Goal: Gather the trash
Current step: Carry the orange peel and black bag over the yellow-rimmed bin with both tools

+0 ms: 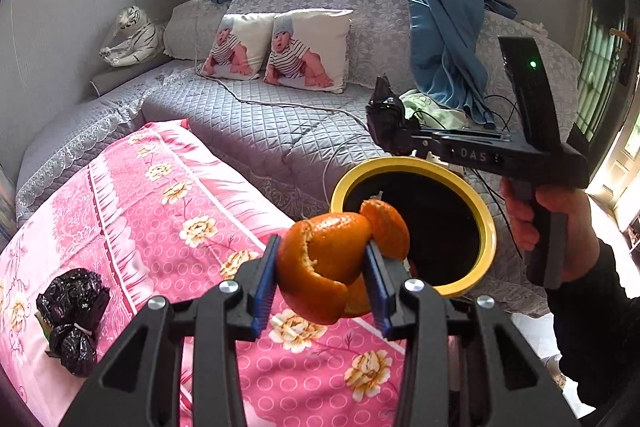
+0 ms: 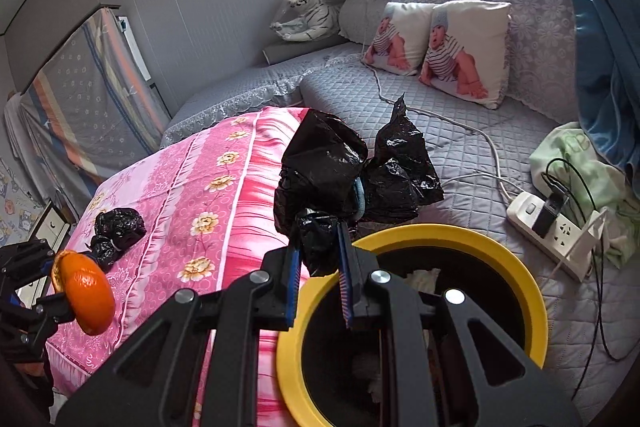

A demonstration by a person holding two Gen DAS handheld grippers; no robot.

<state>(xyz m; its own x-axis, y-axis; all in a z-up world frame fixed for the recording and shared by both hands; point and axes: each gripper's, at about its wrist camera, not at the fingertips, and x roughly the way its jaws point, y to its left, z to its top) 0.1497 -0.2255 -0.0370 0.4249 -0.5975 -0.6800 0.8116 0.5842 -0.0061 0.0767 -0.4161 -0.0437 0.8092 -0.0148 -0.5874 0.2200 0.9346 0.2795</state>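
**Both tongs loaded at the rim of the yellow bin**

Much of the bin's inside was dark. In the right wrist view only pale crumpled scraps showed at the bottom of the yellow-rimmed bin (image 2: 520, 267), and its lower right edge was cut off by the gripper body. The left gripper (image 1: 324, 279) was clamped on a curl of orange peel (image 1: 332, 259), low and centre in the left wrist view, just short of the bin's near rim (image 1: 408, 163). The peel hid part of that rim.

The right gripper (image 2: 320, 275) was closed on a knotted black plastic bag (image 2: 324, 163), held above the bin's upper left rim; the bag blocked the bedding behind it. Its blue tie was barely visible.

A second black bag bundle (image 1: 74, 319) lay at lower left on the pink floral quilt (image 1: 160, 211), well apart from the bin. A white power strip (image 2: 548, 227) with cables lay at the right, near the bin.
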